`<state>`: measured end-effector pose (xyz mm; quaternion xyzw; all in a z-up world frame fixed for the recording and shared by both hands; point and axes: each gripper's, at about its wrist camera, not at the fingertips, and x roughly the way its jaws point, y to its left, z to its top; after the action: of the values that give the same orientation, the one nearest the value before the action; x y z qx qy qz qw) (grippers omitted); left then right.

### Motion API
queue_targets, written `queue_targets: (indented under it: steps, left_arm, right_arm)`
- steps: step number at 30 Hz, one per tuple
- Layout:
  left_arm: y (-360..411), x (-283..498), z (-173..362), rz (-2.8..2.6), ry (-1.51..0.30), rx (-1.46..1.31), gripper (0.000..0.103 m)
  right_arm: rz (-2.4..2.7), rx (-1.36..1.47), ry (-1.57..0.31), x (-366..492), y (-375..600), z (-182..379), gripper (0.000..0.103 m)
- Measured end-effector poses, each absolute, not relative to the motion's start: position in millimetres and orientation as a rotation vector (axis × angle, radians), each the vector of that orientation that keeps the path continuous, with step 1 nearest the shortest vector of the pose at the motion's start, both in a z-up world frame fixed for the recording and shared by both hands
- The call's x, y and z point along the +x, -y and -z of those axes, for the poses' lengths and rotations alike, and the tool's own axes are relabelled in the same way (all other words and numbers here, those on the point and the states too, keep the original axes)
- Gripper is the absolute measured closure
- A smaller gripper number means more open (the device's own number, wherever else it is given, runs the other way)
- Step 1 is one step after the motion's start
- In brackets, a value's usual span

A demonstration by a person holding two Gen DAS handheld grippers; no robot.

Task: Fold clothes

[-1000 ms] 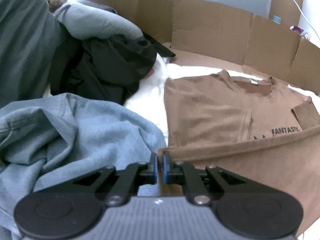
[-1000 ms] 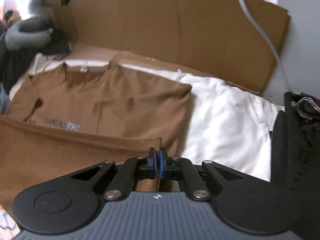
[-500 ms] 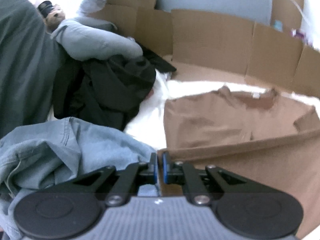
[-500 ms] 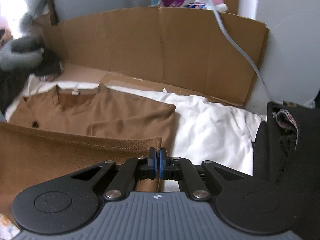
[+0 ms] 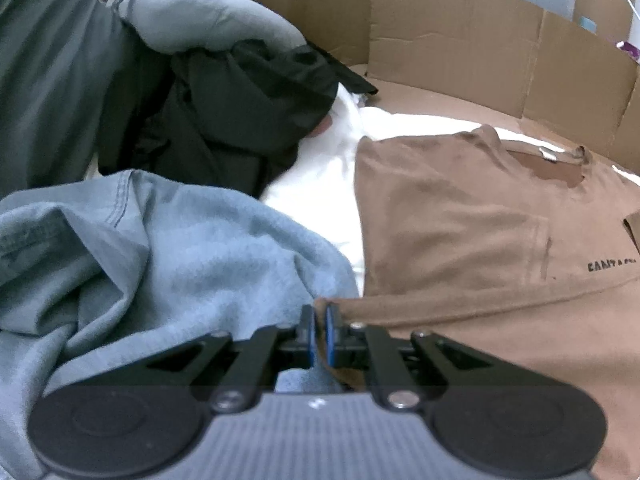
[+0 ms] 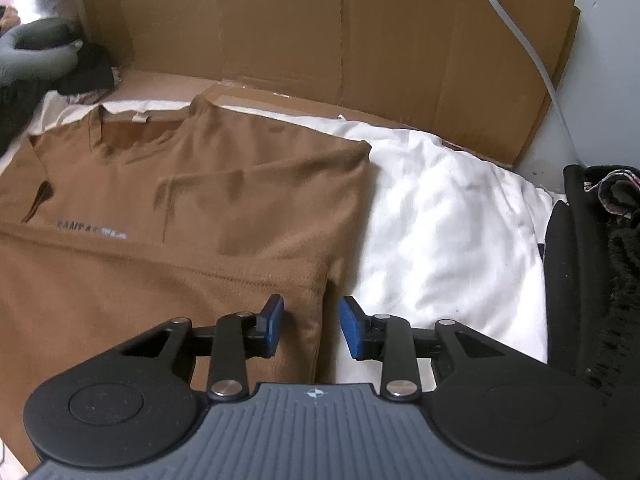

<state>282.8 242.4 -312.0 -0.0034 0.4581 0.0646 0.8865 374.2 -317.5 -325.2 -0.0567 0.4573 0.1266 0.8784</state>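
On the white sheet [image 6: 440,216], the brown T-shirt [image 6: 240,200] fold may skew: the right gripper [image 6: 311,326] is spreading open off its corner while the left gripper [image 5: 319,334] stays pinched on the hem.

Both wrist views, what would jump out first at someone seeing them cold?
The brown T-shirt dominates, spread on the white sheet with its near hem folded up over the chest print. The left gripper is shut on the hem's left corner beside a crumpled blue-grey garment, while the right gripper has its jaws opening around the right corner. Cardboard walls ring the far side.
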Motion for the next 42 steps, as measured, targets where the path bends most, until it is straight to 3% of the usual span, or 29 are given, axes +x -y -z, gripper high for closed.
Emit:
queue_targets:
  steps: [12,15,17,18,22,31,37,39,42]
  left_arm:
    - [-246,280,315,-0.117,-0.944,-0.02,0.097]
    - [-244,278,314,-0.121,-0.945,-0.015,0.097]
    - [-243,276,312,-0.124,-0.947,-0.012,0.097]
    - [-242,275,311,-0.126,-0.947,-0.011,0.097]
    - [-240,269,300,-0.148,-0.939,0.006,0.102]
    - [-251,254,275,-0.188,-0.928,-0.047,0.102]
    - [-245,265,282,-0.177,-0.95,-0.084,0.092]
    - [-240,271,287,-0.166,-0.952,-0.078,0.072]
    - [-235,280,296,-0.15,-0.957,-0.074,0.063]
  right_arm:
    - [-0.222,0.007,-1.029,401,319,345,0.064]
    - [-0.248,-0.037,-1.028,399,316,344,0.077]
    - [-0.266,-0.064,-1.021,396,314,341,0.096]
    - [-0.271,-0.066,-1.018,396,315,339,0.099]
    - [-0.291,-0.055,-0.999,392,322,326,0.101]
    - [-0.308,-0.046,-0.937,366,334,293,0.101]
    - [-0.304,-0.068,-0.927,362,331,297,0.101]
    - [-0.302,-0.067,-0.922,362,331,296,0.101]
    - [-0.299,-0.065,-0.913,362,331,295,0.101]
